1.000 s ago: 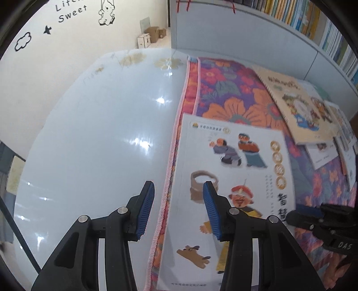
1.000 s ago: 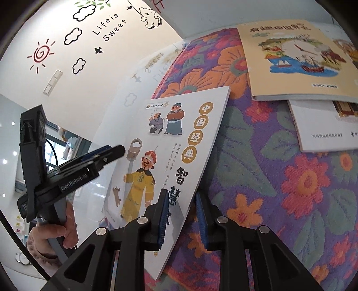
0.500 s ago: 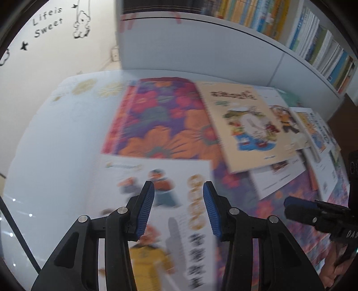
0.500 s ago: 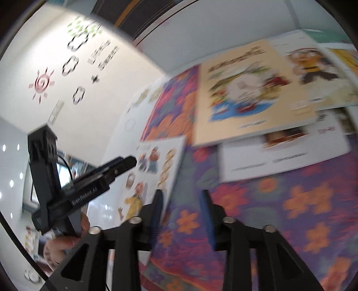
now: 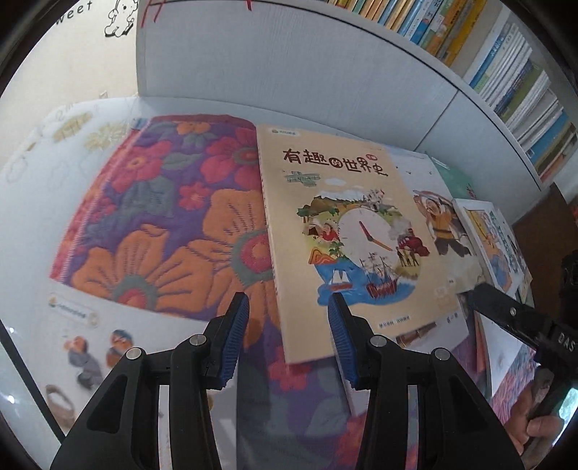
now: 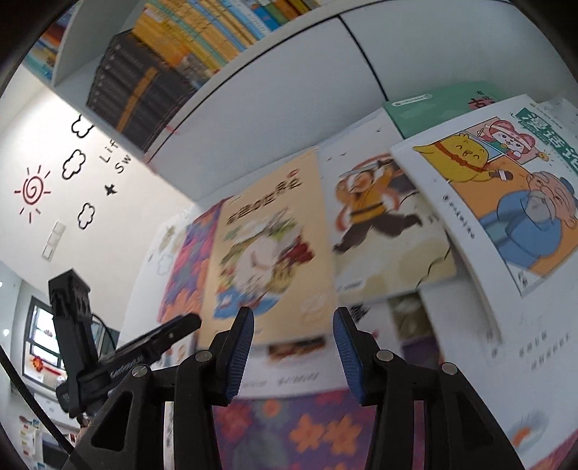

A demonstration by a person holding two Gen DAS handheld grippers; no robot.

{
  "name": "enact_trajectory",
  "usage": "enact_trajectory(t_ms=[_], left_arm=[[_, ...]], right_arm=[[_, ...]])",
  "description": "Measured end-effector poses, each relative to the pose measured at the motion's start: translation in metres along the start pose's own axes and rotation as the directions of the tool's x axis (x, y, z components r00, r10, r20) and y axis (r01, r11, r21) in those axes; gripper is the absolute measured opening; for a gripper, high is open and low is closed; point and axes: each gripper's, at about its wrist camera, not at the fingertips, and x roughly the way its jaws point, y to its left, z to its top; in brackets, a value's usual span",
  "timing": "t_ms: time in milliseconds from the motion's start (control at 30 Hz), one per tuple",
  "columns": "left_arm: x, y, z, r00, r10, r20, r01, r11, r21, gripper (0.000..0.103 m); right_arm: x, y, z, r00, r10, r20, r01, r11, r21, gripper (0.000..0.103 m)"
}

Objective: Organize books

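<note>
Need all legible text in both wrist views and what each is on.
"有趣的世界史": tan book cover.
"weet": wall decal, cut off by the frame.
"Lif" / "Sw": same decal in the right view, cropped.
"DAS": right gripper body, cropped.
Left gripper body lettering, other book titles, shelf spines: too blurred or too small.

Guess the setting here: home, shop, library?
Probably a children's reading room or playroom: packed bookshelves, cartoon wall decals, and picture books spread on a floral cloth.
</note>
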Motion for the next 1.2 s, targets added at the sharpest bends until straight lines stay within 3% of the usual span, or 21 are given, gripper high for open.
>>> enact_trajectory(t_ms=[167,433,567,833,1067,1133,1200], left_arm=[[0.012,-0.010,0.000,0.999,-0.030,-0.018,0.030,0.999,0.016,0.043],[0.010,-0.042,-0.004,0.996,0.093,-0.004,-0.092,0.985,0.143,0.046],[0.007,-0.048,-0.012,0.994,0.107,-0.026,-0.100,0.978,0.183,0.047],[-0.017,-0.055,-0.055,0.992,0.092,-0.091,-0.068,0.970,0.233,0.047],[-0.051,-0.069,-0.145,0.987,-0.011,-0.158,0.060,0.949,0.309,0.047],[-0.056,-0.069,-0.156,0.980,-0.070,-0.184,0.125,0.943,0.309,0.047],[-0.055,-0.069,-0.153,0.981,-0.073,-0.181,0.126,0.944,0.305,0.047]], right_arm=[[0.030,-0.009,0.010,0.999,0.009,-0.033,-0.008,1.000,0.025,0.045],[0.039,0.010,0.011,0.995,-0.093,-0.048,0.089,0.994,-0.071,0.045],[0.034,0.009,0.003,0.991,-0.117,-0.064,0.112,0.990,-0.084,0.045],[0.011,0.002,-0.027,0.985,-0.096,-0.143,0.088,0.994,-0.065,0.045],[-0.039,-0.015,-0.095,0.970,-0.088,-0.226,0.069,0.993,-0.091,0.045],[-0.055,-0.023,-0.108,0.971,-0.081,-0.225,0.062,0.994,-0.092,0.045],[-0.057,-0.029,-0.109,0.971,-0.070,-0.229,0.052,0.995,-0.085,0.045]])
